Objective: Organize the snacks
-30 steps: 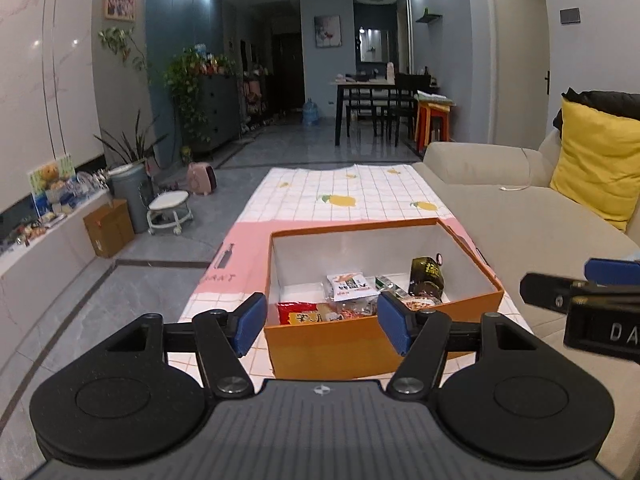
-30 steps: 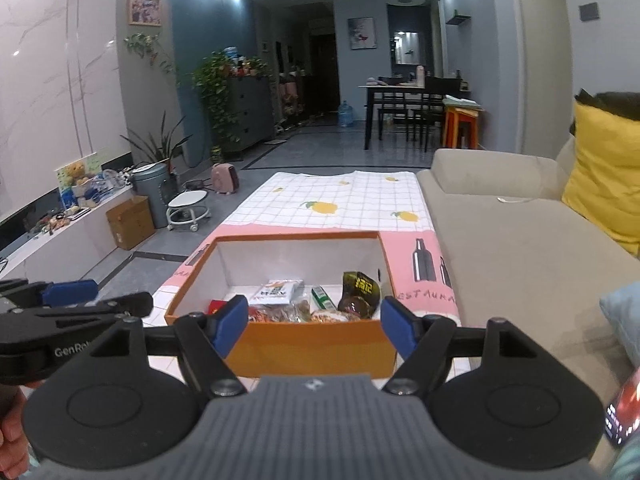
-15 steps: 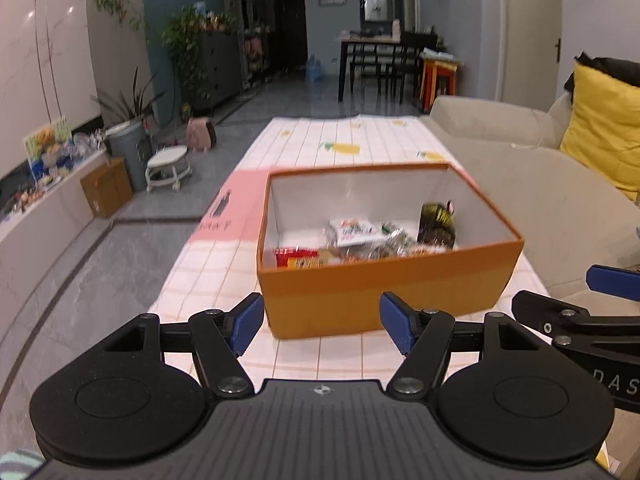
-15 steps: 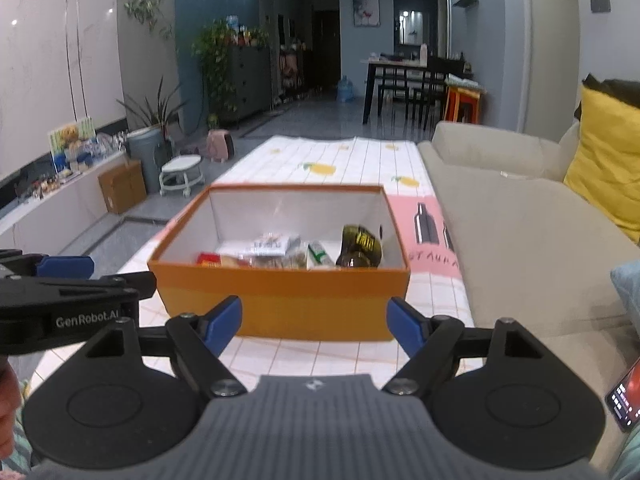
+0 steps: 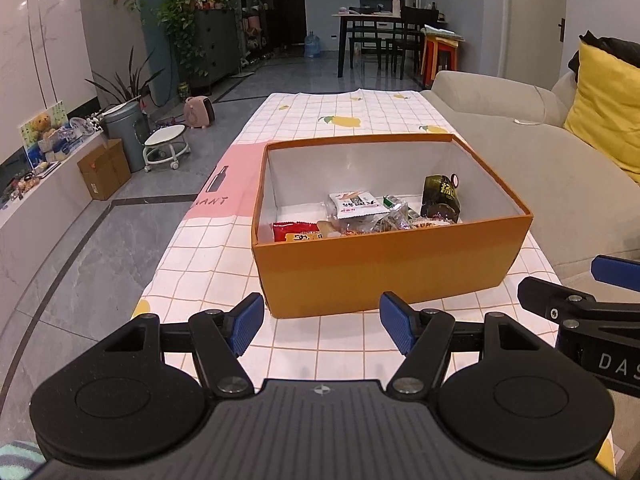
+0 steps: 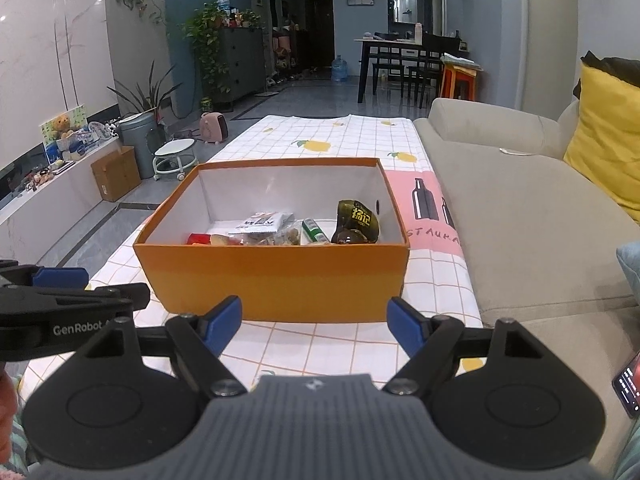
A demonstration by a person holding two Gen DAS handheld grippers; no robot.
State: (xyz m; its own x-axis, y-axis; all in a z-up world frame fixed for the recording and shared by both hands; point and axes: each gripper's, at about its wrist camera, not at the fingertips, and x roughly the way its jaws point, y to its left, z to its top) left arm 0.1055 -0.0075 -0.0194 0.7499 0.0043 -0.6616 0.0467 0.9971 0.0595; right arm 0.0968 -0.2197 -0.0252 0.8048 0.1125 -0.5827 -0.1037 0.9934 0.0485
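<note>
both grippers' fingers released and empty before orange box [image 5: 384,276] of snacks [image 5: 356,206], phone [image 6: 629,384] only in right view

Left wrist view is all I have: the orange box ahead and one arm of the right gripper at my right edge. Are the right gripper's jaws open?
Observer: Yes. The right gripper is open with nothing between its pads; the orange box sits just beyond them.
Operator: Anything off to its right that I should avoid?
Observer: A lit phone shows at the lower right edge of the right wrist view; I cannot tell what it rests on.
Operator: What's on the table right of the box?
Observer: The tablecloth's pink band, printed with two bottles, runs out from under the box there.
</note>
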